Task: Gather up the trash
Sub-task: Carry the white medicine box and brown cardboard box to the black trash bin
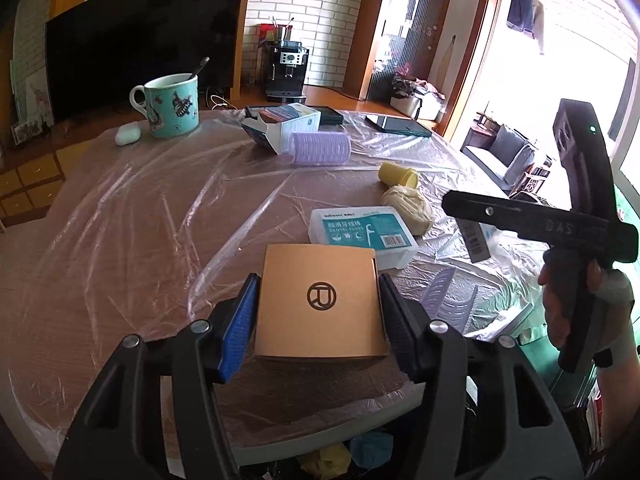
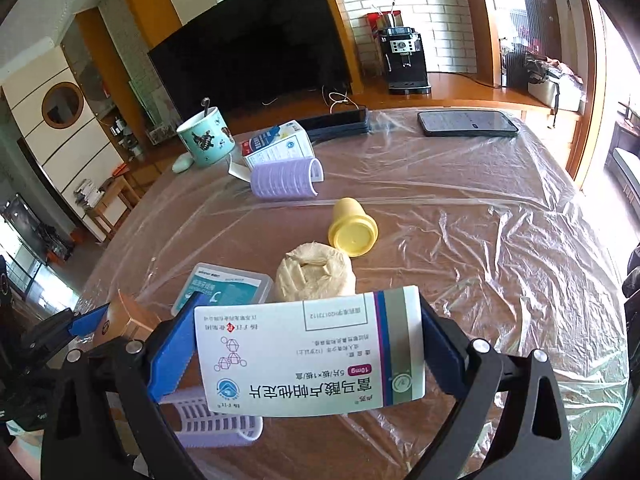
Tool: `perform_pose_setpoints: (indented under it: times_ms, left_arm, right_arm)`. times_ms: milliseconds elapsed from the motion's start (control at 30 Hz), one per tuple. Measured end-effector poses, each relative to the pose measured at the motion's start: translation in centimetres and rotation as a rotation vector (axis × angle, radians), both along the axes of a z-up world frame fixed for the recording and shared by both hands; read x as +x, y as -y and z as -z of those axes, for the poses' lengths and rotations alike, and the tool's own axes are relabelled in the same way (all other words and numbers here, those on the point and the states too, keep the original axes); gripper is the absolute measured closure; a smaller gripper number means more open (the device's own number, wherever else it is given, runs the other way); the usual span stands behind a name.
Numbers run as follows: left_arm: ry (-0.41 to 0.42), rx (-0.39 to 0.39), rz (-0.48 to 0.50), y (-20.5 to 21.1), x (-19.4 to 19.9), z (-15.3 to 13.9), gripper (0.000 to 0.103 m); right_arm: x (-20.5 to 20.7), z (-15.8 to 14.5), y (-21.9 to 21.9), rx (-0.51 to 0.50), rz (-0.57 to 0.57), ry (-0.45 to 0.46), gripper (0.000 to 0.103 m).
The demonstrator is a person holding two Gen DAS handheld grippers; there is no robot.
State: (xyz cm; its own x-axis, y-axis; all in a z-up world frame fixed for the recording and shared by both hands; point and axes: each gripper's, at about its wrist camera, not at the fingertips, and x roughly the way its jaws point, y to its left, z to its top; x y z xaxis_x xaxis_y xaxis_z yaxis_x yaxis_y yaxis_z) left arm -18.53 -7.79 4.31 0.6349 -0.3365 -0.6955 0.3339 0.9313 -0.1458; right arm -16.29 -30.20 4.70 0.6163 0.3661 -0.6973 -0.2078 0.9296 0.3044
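Observation:
My left gripper (image 1: 318,312) is shut on a small brown cardboard box (image 1: 320,304) with a round logo, at the near edge of the plastic-covered table (image 1: 140,220). My right gripper (image 2: 308,344) is shut on a white medicine box (image 2: 312,356) with blue print, held above the table. The right gripper's body shows in the left wrist view (image 1: 576,220) at the right. A crumpled beige paper wad (image 2: 316,276) and a yellow cap (image 2: 352,228) lie just beyond the right gripper. A dental floss box (image 1: 360,232) lies past the brown box.
A teal mug (image 1: 172,106) with a spoon, a white earbud case (image 1: 128,134), an open carton (image 1: 280,124), a purple hair roller (image 1: 320,148) and a phone (image 2: 468,124) sit farther back. A purple clip (image 2: 220,420) lies under the right gripper. A bin with trash (image 1: 340,456) is below the table edge.

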Motion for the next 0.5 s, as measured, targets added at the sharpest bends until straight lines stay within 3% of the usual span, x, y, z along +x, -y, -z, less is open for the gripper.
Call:
perform_pose_setpoints:
  times_ms: [500]
  left_arm:
    - [0.024,0.006,0.028,-0.3,-1.5,-1.2,0.044]
  right_arm:
    - [-4.2,-1.9,-0.6,0.026,-0.070,0.031,0.008]
